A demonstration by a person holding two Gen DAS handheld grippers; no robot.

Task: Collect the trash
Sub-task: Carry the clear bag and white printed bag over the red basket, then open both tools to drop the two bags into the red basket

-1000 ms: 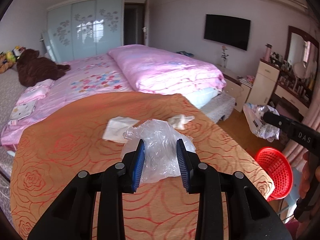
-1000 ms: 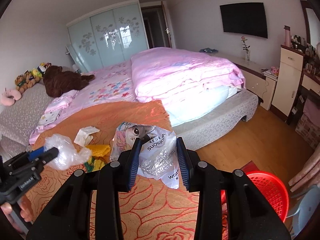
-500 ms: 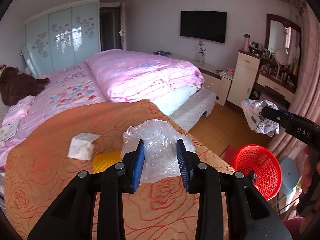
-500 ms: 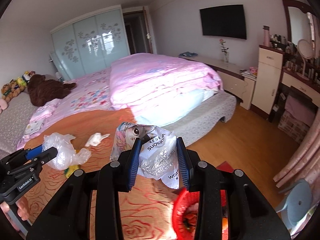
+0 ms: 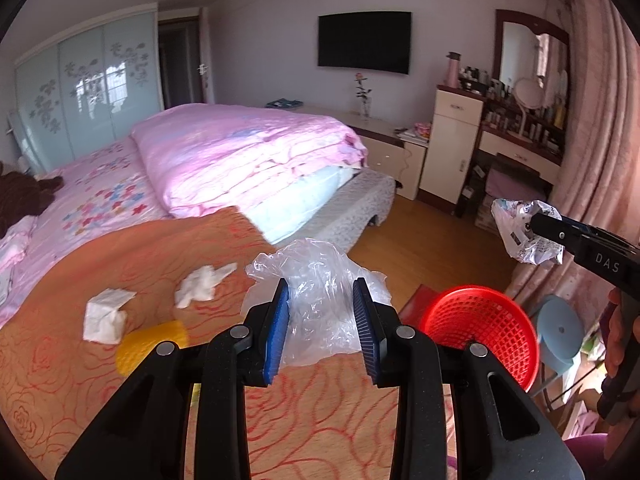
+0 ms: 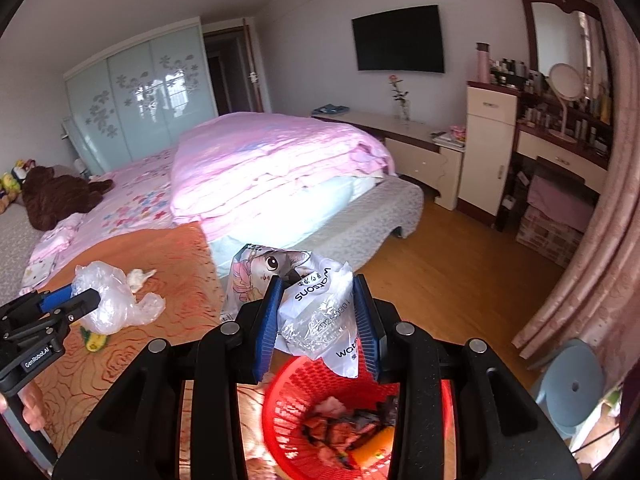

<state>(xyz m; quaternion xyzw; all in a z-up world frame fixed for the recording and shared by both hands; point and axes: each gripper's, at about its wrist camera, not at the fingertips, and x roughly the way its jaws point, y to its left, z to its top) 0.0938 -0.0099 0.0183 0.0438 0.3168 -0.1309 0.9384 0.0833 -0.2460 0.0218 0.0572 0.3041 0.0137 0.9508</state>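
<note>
A: So, what do the left gripper (image 5: 322, 312) fingers have?

B: The blue pads (image 5: 277, 330) are narrowly parted and pinch a crumpled clear plastic bag (image 5: 320, 300), which bulges up between them at centre frame, above the orange rose-patterned bedspread (image 5: 60, 380).

A: And the right gripper (image 6: 316, 322)?

B: Same narrow gap, clamped on a printed foil wrapper (image 6: 316, 312) with a cartoon face. The wrapper hangs directly over the red mesh basket (image 6: 288, 408) at the bottom of the right wrist view; the basket already has scraps inside.

A: Anything loose on the spread?

B: In the left wrist view, a folded white tissue (image 5: 104, 316) at lower left, a crumpled tissue (image 5: 204, 284) just right of it, and a yellow object (image 5: 154, 340) below them, partly behind the gripper.
</note>
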